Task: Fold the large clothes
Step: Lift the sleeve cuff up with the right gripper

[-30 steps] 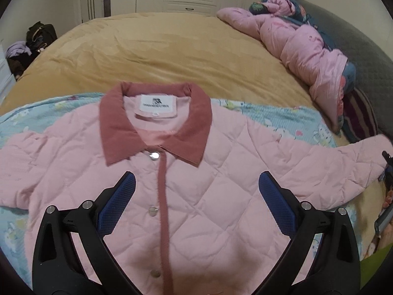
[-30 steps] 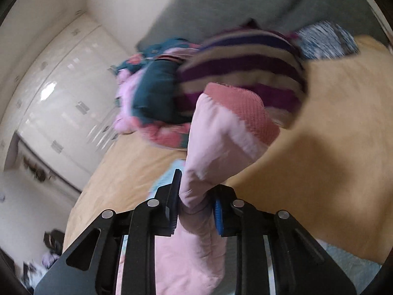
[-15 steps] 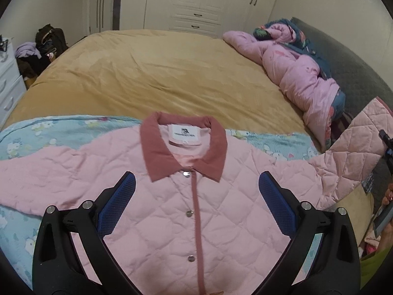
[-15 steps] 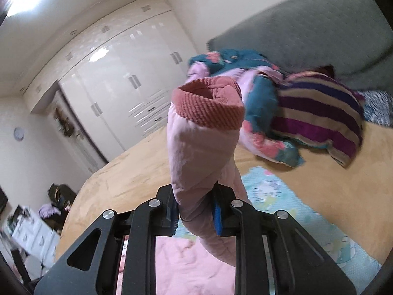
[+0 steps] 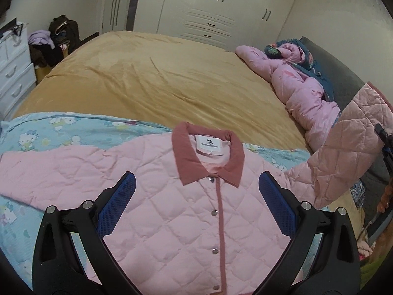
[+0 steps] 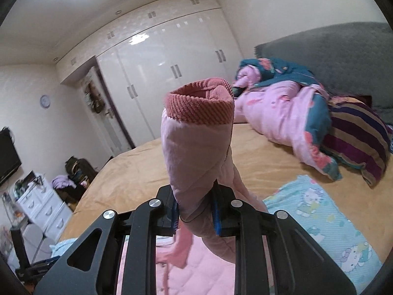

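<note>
Left wrist view, jacket: the pink quilted jacket (image 5: 186,211) is lying face up and buttoned on the light blue cartoon blanket (image 5: 61,132), which is covering the near part of the bed with the mustard cover (image 5: 152,81).
Left wrist view, left gripper: the left gripper (image 5: 196,209) is hovering over the chest of the jacket with its jaws standing wide and nothing between them.
Left wrist view, sleeve: the sleeve (image 5: 353,142) at the picture's right is rising off the bed, hanging from the right gripper at the edge of the picture.
Right wrist view, right gripper: the right gripper (image 6: 195,211) is clamping narrowly on this sleeve just below the corduroy cuff (image 6: 199,108), which is standing above the fingers.
Right wrist view, background: a pink duvet (image 6: 282,113) and a striped pillow (image 6: 356,132) are lying near the grey headboard.
Step in hand, advice: I think the sleeve should be carried across the chest and laid flat, while the free gripper is pressing the body so it is not sliding.
Change from earlier: a second ago the sleeve was lying almost flat; now it is lifted high, and the left view is showing more of the jacket and of the room.
</note>
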Available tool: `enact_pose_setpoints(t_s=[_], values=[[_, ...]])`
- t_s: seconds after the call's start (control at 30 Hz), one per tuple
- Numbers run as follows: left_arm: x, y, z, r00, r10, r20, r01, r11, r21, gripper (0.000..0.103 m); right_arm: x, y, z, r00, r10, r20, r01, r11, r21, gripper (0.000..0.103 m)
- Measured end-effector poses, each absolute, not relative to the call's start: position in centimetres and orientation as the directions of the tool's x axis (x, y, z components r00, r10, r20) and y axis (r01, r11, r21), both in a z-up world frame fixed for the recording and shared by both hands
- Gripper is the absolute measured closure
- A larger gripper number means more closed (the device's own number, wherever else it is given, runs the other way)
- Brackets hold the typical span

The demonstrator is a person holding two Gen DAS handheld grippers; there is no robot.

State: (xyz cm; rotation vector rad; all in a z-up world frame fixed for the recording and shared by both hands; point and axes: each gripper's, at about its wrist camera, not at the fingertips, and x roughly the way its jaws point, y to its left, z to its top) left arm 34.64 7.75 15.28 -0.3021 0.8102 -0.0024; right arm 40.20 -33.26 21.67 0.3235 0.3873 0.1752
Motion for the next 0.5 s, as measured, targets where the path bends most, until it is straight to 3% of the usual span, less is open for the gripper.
enact_pose_setpoints(t_s=[0.27, 0.5], values=[[33.6, 12.3, 15.4, 0.703, -0.142, -0.697, -0.127, 0.939, -0.320, 0.009, 39.9, -24.7, 19.8, 0.873, 0.335, -0.353, -0.219, 0.918, 0.331, 0.083], [32.8, 16.9, 14.0, 0.709, -0.149, -0.689, -0.171, 0.912, -0.374, 0.009, 40.0, -16.1, 14.7, 0.826, 0.419, -0.378, -0.316, 0.898, 0.306, 0.083]])
